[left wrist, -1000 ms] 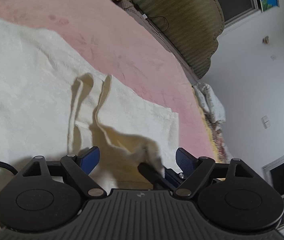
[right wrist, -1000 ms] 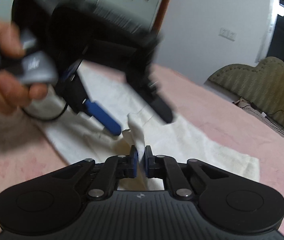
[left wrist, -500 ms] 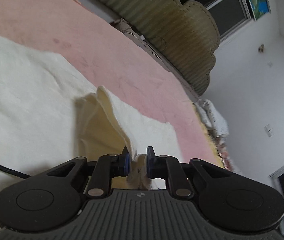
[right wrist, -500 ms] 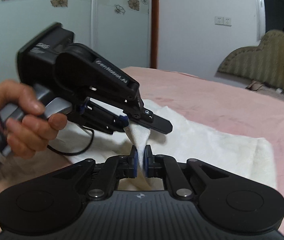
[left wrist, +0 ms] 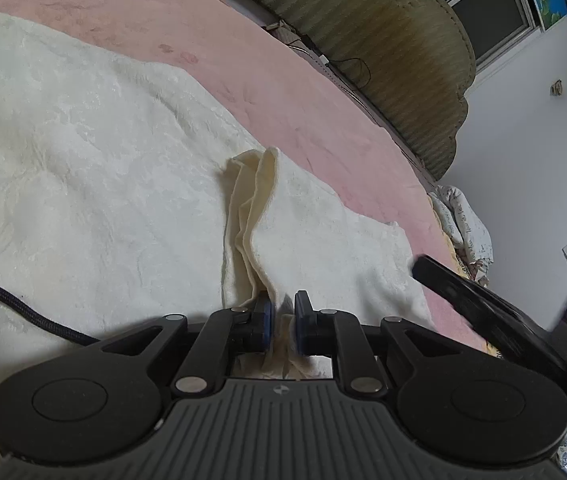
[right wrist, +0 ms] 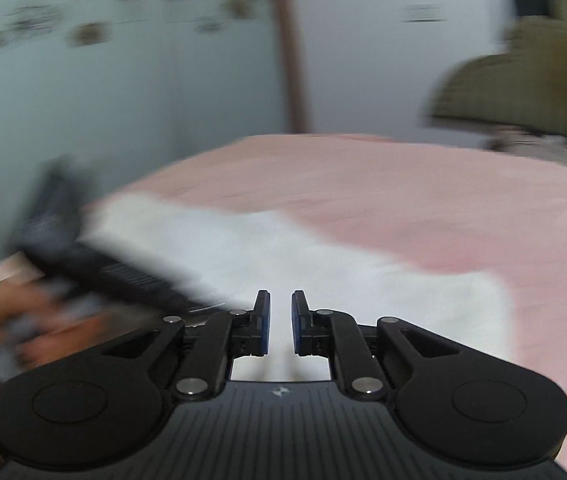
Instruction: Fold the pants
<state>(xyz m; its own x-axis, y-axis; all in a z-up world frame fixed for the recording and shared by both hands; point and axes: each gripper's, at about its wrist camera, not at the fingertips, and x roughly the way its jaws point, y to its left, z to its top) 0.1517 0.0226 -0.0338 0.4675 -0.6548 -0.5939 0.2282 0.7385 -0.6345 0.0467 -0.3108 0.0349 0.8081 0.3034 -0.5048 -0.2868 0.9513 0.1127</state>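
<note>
My left gripper [left wrist: 282, 322] has clamped the fluffy cream pants [left wrist: 95, 184]; my right gripper [right wrist: 280, 322], at three o'clock, is opening, cloth released.

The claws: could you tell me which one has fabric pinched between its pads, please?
The left claw: a fold of the cream pants is pinched there; the right claw is opening its jaws, gripping nothing.

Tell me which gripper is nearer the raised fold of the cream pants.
Left. The left gripper pinches the raised fold; the right gripper, jaws opening with nothing between them, hangs above the flat pants.
</note>
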